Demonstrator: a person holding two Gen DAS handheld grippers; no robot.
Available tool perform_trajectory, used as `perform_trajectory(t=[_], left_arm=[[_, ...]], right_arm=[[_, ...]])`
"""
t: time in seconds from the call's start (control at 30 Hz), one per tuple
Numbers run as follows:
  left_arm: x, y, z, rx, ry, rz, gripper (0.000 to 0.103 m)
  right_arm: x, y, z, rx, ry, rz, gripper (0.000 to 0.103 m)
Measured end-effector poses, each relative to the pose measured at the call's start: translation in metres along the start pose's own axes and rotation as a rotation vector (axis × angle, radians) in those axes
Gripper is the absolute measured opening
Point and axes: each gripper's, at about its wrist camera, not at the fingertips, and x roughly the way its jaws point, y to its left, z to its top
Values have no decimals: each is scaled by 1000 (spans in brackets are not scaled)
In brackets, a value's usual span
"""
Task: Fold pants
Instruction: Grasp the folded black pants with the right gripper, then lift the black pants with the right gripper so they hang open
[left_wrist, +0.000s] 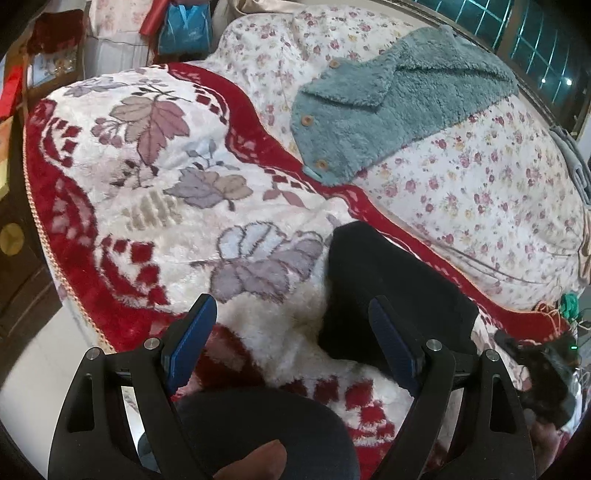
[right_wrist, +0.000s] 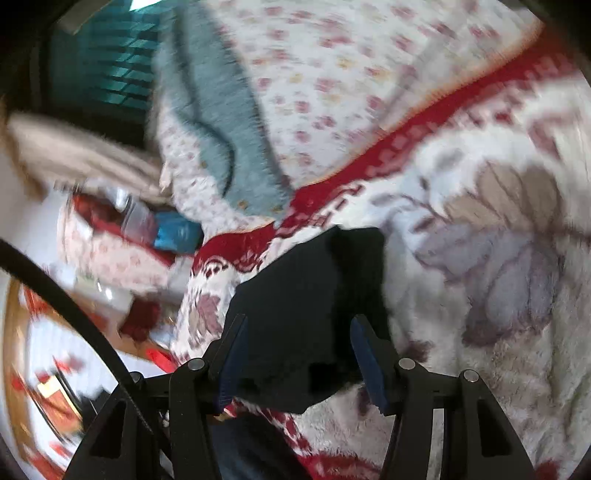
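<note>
The black pants (left_wrist: 388, 284) lie folded into a compact block on a red and white leaf-patterned fleece blanket (left_wrist: 147, 192). My left gripper (left_wrist: 291, 325) is open and empty, above the blanket, with the pants' left edge just inside its right finger. In the right wrist view, which is motion-blurred, the pants (right_wrist: 306, 302) lie between and beyond the fingers of my right gripper (right_wrist: 297, 343), which is open. I cannot tell whether its pads touch the cloth.
A teal fleece garment with wooden buttons (left_wrist: 388, 107) lies on a floral sheet (left_wrist: 480, 177) behind the blanket. The bed's edge and floor (left_wrist: 33, 354) are at the left. A blue bag (left_wrist: 184, 26) and clutter stand beyond the bed.
</note>
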Motion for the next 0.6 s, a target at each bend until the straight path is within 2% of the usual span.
perform_trajectory(t=[0.2, 0.4, 0.5, 0.53, 0.6], left_arm=[[1, -3, -1, 1, 8, -12, 85], [4, 0, -1, -10, 15, -18, 85], [3, -2, -2, -2, 12, -13, 85], [3, -2, -2, -2, 11, -12, 85], [3, -2, -2, -5, 15, -15, 85]], right_arm=[[-2, -21, -1, 98, 20, 80, 54], [-9, -31, -3, 186, 30, 198, 54], [6, -29, 0, 207, 94, 235, 54], [14, -30, 0, 212, 130, 244, 54], [22, -32, -1, 225, 135, 208, 54]])
